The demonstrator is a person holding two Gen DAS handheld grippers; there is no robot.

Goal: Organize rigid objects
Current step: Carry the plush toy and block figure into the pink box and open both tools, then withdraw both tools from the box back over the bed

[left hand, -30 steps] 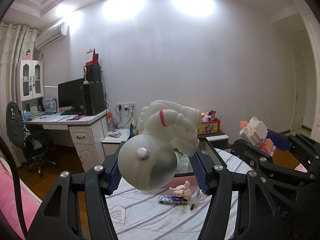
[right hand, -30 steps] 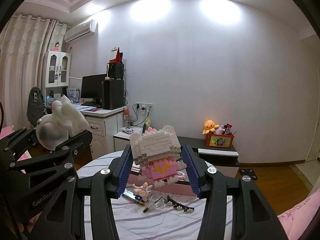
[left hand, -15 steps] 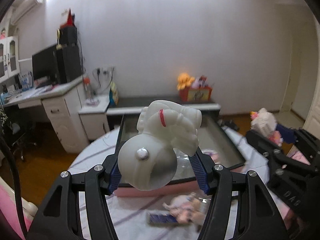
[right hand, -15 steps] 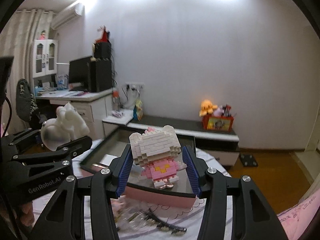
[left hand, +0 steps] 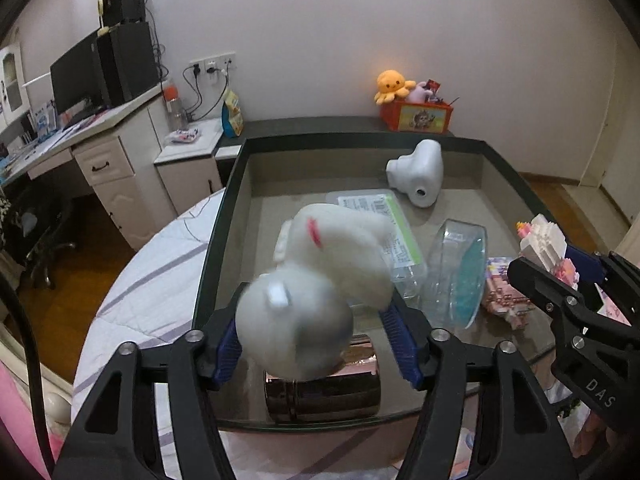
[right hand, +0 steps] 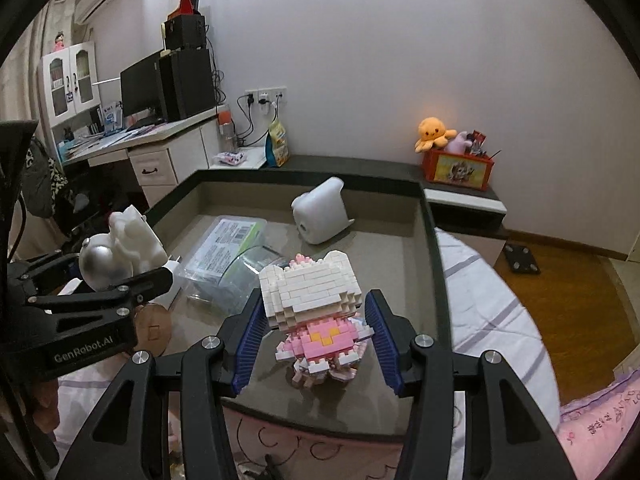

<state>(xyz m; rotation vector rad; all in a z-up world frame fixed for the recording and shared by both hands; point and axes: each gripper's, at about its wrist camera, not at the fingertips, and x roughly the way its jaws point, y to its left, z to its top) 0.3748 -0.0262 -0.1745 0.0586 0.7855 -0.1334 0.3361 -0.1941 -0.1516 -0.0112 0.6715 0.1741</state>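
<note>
On the left, the left hand-held gripper point(left hand: 316, 344) hangs over the near left corner of the big dark-rimmed tray point(left hand: 224, 216), its blue pads spread wider than the white astronaut figurine with a silver globe helmet point(left hand: 312, 292). The figurine is blurred in the left wrist view, and I cannot tell whether the pads are touching it. Right below it, inside the tray, a shiny dark metal tin point(left hand: 322, 388) lies on its side.

Toward the middle of the tray sits a flat clear plastic box with a green-edged label point(left hand: 384, 228), and against its right side leans a clear round container with a turquoise inside point(left hand: 460, 276). Further back, near the far wall of the tray, a white smooth moulded figure point(right hand: 322, 216) rests alone.

On the right, the right hand-held gripper point(right hand: 312, 344) stands with its jaws apart on either side of the white-and-pink brick-built cat figure point(right hand: 316, 312); a gap shows on each side between pad and bricks. The figure sits over the near right part of the tray, on top of a small pink printed packet point(left hand: 504, 292).

The tray rests on a round worktop with a pale striped cloth point(left hand: 152, 288). Behind, on a low dark shelf, an orange plush octopus point(right hand: 434, 132) tops a red box.
</note>
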